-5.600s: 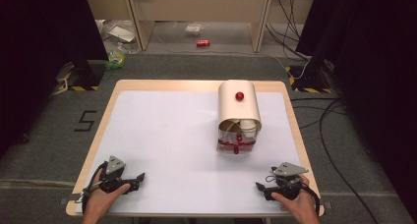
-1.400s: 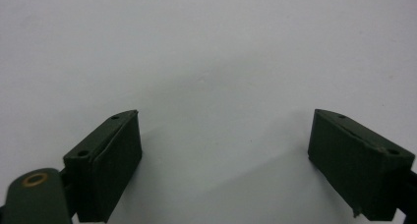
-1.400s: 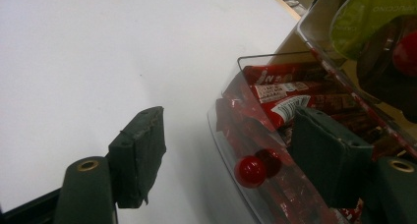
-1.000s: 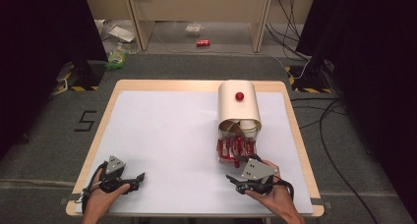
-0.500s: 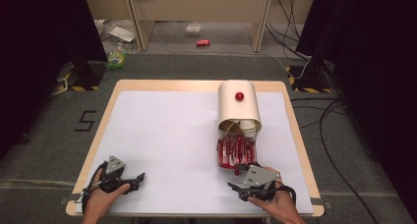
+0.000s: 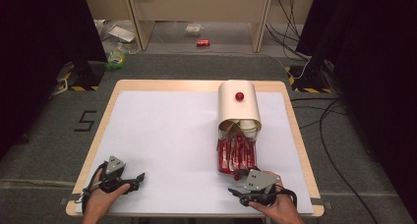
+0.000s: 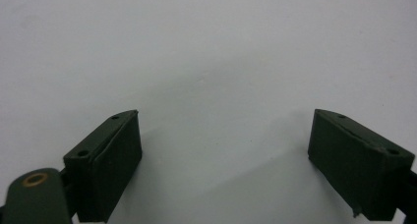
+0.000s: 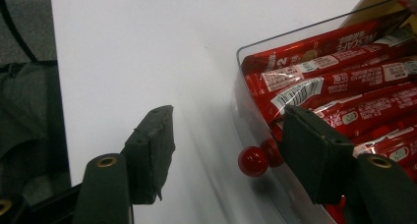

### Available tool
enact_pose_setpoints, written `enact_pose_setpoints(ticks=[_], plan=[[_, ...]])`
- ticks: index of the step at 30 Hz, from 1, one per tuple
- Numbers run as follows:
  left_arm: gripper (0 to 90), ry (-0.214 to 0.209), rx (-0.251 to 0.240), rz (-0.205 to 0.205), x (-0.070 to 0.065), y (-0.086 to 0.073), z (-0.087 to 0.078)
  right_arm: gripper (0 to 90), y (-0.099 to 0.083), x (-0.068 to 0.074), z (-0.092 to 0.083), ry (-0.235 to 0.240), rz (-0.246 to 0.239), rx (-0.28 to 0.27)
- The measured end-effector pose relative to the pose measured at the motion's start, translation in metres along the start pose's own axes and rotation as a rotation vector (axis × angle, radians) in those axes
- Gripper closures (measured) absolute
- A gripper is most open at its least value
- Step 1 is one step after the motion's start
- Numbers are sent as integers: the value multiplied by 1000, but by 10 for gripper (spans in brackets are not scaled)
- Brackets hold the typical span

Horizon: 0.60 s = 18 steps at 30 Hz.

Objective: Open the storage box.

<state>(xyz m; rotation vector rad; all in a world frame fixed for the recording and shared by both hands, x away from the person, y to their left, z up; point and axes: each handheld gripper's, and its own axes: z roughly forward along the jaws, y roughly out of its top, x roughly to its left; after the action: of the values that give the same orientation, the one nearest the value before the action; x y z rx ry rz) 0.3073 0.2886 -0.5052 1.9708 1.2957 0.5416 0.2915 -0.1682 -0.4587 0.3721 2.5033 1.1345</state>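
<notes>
A cream rounded housing (image 6: 238, 108) with a red knob (image 6: 239, 96) on top lies at the table's right. A clear drawer (image 8: 295, 33) full of red sachets (image 6: 237, 153) is drawn out of it toward me. At the drawer's front sits a small red knob (image 8: 253, 161). My right gripper (image 6: 237, 189) is open just in front of it. Its jaws have just closed a little; the knob lies between them, nearer the right one, untouched (image 8: 223, 153). My left gripper (image 6: 136, 179) rests open at the front left over bare white mat (image 7: 223, 150).
White cups (image 6: 248, 126) show inside the housing's mouth. The white mat (image 6: 162, 130) covers the wooden table (image 6: 196, 85). On the floor beyond lie a red can (image 6: 203, 42), a green item (image 6: 116, 60) and cables (image 6: 324, 121) at the right.
The right gripper has drawn back toward the table's front edge, and the drawer of sachets has come farther out of the housing. The left gripper has not moved.
</notes>
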Motion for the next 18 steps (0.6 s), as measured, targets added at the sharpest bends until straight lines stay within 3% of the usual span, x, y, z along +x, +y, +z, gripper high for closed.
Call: enact_pose_setpoints(ticks=[18], plan=[[121, 0, 0, 0, 0, 0, 0, 364, -1, 8, -6, 7, -12, 17]])
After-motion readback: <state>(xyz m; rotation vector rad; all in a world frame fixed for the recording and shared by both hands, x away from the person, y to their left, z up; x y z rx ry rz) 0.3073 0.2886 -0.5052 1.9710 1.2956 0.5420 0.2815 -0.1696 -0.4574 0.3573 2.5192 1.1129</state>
